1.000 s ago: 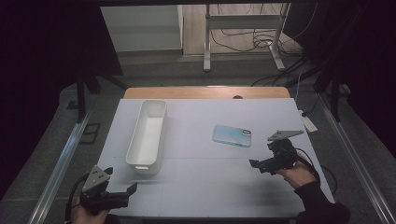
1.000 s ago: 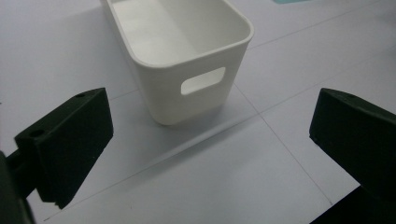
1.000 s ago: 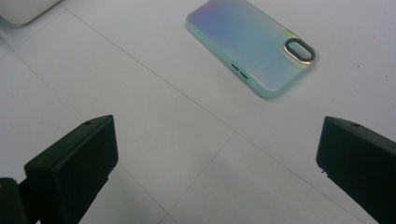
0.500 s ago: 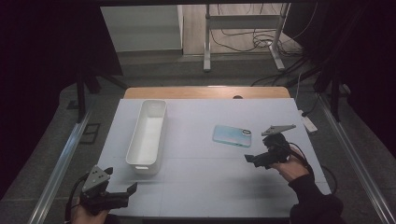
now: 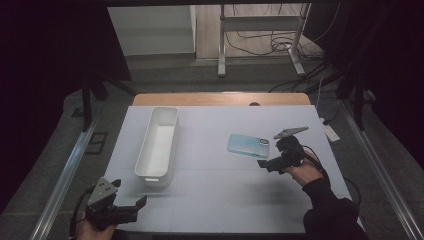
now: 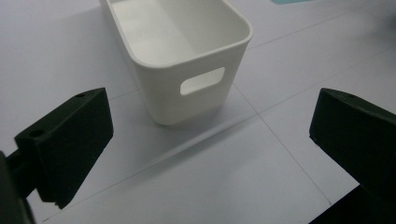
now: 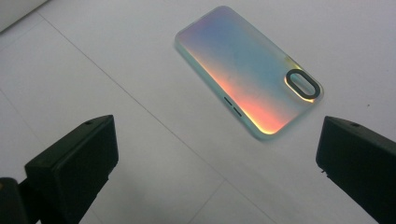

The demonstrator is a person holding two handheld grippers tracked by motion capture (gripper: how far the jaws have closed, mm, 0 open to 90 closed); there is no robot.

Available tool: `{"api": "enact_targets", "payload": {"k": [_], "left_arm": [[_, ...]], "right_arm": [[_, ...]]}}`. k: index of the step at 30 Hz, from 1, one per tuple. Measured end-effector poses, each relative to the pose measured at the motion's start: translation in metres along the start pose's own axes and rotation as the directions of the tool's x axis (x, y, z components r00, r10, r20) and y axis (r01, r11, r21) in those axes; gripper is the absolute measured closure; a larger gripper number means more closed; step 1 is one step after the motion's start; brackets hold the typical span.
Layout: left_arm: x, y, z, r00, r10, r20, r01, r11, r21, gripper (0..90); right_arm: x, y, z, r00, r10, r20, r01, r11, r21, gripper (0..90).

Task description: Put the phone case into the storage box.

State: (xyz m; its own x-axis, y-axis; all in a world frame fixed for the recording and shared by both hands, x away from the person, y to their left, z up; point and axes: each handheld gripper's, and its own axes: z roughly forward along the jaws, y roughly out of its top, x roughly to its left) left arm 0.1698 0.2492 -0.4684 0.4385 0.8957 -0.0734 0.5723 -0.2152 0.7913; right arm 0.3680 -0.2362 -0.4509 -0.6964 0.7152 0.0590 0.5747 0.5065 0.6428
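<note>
Phone case (image 7: 248, 70) flat on the white table (image 5: 215, 200), right of the white bin (image 5: 157, 145), right gripper (image 5: 270, 164) wide open just short: approach step, next lowering astride its edges, left gripper (image 5: 131, 207) open near

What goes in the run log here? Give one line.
right gripper: open, near phone case, apart | left gripper: open, idle | white bin: empty

Dark room w/ grey floor (image 5: 60, 150), metal stand (image 5: 260, 30), cables (image 5: 320, 60).
</note>
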Motion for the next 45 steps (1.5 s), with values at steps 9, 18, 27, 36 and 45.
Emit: {"api": "enact_targets", "payload": {"k": [9,18,27,36,45], "left_arm": [[0.0,0.0,0.0,1.0,0.0,0.002,0.0,1.0,0.0,0.2],[0.001,0.0,0.0,1.0,-0.002,0.005,0.002,1.0,-0.001,0.2],[0.001,0.0,0.0,1.0,-0.003,0.007,0.003,1.0,-0.002,0.2],[0.001,0.0,0.0,1.0,-0.005,0.008,0.005,1.0,-0.003,0.2],[0.001,0.0,0.0,0.9999,-0.006,0.011,0.006,1.0,-0.003,0.2]], "right_arm": [[-0.002,0.012,0.013,0.9998,0.01,-0.014,-0.01,1.0,0.006,0.0],[-0.003,0.024,0.023,0.9998,-0.014,-0.015,0.014,1.0,0.027,0.0],[-0.005,0.034,0.036,0.9996,-0.022,-0.02,0.023,0.999,0.04,0.0],[-0.006,0.043,0.052,1.0,-0.002,0.004,0.002,0.999,0.051,0.0],[-0.008,0.054,0.063,0.9996,0.006,0.029,-0.008,0.998,0.06,0.0]]}}
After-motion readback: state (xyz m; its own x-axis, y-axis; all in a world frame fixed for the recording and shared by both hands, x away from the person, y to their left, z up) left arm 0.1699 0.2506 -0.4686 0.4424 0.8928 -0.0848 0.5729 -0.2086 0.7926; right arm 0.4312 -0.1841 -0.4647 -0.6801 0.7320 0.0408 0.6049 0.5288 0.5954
